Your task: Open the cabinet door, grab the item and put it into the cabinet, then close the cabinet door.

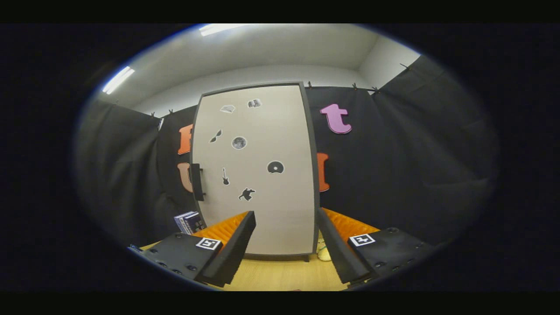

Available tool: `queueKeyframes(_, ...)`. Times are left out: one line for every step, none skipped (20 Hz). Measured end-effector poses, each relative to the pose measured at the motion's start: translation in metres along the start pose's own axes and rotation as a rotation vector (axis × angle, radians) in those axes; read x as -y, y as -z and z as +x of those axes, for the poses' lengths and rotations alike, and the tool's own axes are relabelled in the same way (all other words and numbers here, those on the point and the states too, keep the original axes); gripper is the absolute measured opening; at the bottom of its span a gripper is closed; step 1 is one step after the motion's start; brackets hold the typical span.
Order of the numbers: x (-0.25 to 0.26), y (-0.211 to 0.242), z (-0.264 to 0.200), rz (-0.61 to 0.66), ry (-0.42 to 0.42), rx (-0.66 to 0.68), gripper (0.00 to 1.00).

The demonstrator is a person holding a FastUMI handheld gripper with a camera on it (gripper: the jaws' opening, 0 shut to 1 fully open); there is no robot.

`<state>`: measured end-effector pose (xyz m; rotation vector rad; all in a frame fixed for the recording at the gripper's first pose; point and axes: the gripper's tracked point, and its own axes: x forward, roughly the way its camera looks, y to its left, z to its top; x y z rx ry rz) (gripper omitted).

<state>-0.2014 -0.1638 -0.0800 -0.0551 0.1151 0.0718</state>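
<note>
One cabinet [258, 170] stands upright on the wooden tabletop [284, 275], straight ahead of the gripper and beyond its fingers, backed against the black cloth wall. Its single pale door [262, 210] is closed, framed by a dark edge, with one dark vertical handle [197, 181] on the left side about halfway up. Seven small stickers [239, 142] are scattered over the door face: two near the top, two below those, and three more around the handle's height.

One small dark blue box [189, 222] stands on the table just left of the cabinet's base, near the left finger. A pale object [323, 253], too small to identify, lies at the cabinet's lower right corner.

The gripper [286, 227] is spread wide, its two fingers well apart with nothing between them, framing the cabinet's lower part.
</note>
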Motion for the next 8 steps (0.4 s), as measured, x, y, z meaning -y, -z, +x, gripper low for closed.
queueKeyframes(0.009, 0.000, -0.005, 0.000, 0.005, 0.002, 0.91)
queueKeyframes(0.017, -0.001, -0.010, 0.000, 0.009, 0.005, 0.91)
queueKeyframes(0.025, -0.001, -0.015, 0.000, 0.015, 0.007, 0.91)
queueKeyframes(0.031, -0.001, -0.020, -0.001, 0.019, 0.008, 0.91)
queueKeyframes(0.037, 0.000, -0.023, -0.002, 0.024, 0.010, 0.91)
queueKeyframes(0.042, 0.000, -0.027, 0.000, 0.027, 0.010, 0.91)
queueKeyframes(0.045, 0.000, -0.029, 0.005, 0.027, 0.012, 0.91)
queueKeyframes(0.048, -0.001, -0.031, 0.009, 0.027, 0.013, 0.91)
